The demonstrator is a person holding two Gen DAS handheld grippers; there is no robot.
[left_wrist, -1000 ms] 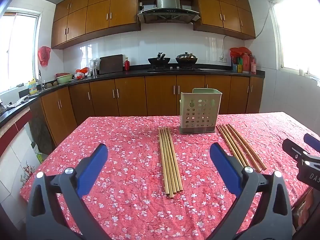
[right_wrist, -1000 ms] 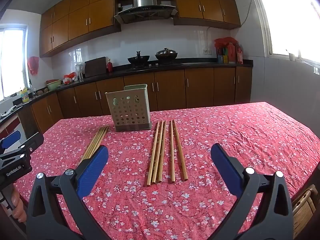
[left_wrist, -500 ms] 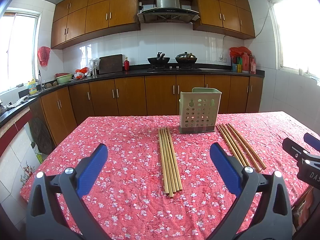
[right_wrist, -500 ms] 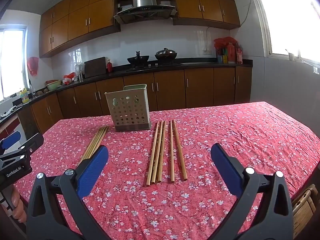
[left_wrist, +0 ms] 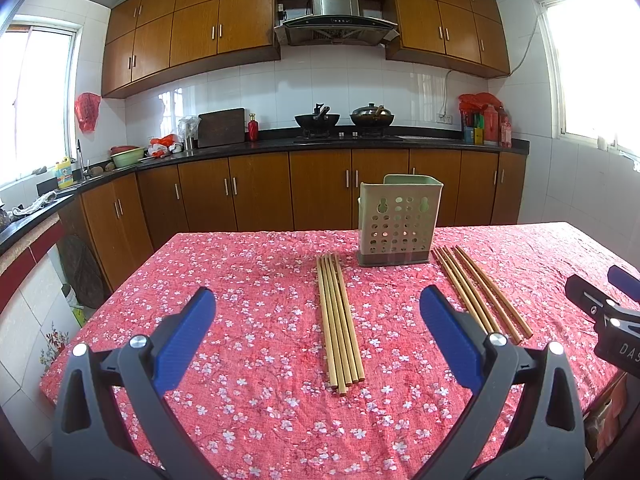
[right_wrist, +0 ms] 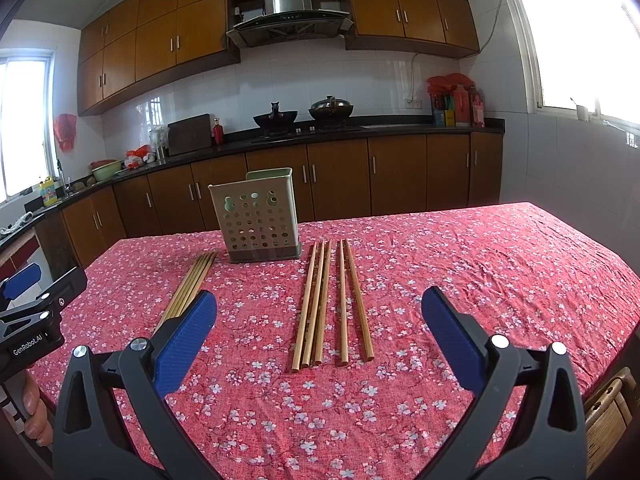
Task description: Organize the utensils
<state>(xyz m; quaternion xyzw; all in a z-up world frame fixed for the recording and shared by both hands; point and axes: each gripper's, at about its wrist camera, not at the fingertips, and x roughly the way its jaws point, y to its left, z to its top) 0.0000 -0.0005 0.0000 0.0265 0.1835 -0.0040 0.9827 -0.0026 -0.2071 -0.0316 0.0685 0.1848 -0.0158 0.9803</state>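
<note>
A pale green perforated utensil holder (left_wrist: 399, 220) (right_wrist: 258, 216) stands upright on the red floral table. One bundle of bamboo chopsticks (left_wrist: 339, 320) (right_wrist: 192, 286) lies left of it. A second group of chopsticks (left_wrist: 480, 292) (right_wrist: 330, 300) lies right of it. My left gripper (left_wrist: 316, 332) is open and empty, held above the table in front of the left bundle. My right gripper (right_wrist: 318, 332) is open and empty, in front of the right group. Each gripper shows at the edge of the other's view.
The table's red floral cloth (left_wrist: 248, 280) (right_wrist: 480, 264) ends at a near edge just below the grippers. A wooden chair back (right_wrist: 608, 412) sits at the table's right corner. Kitchen counter and cabinets (left_wrist: 320, 184) run behind the table.
Both grippers have stayed open and almost still. The view has shifted only slightly.
</note>
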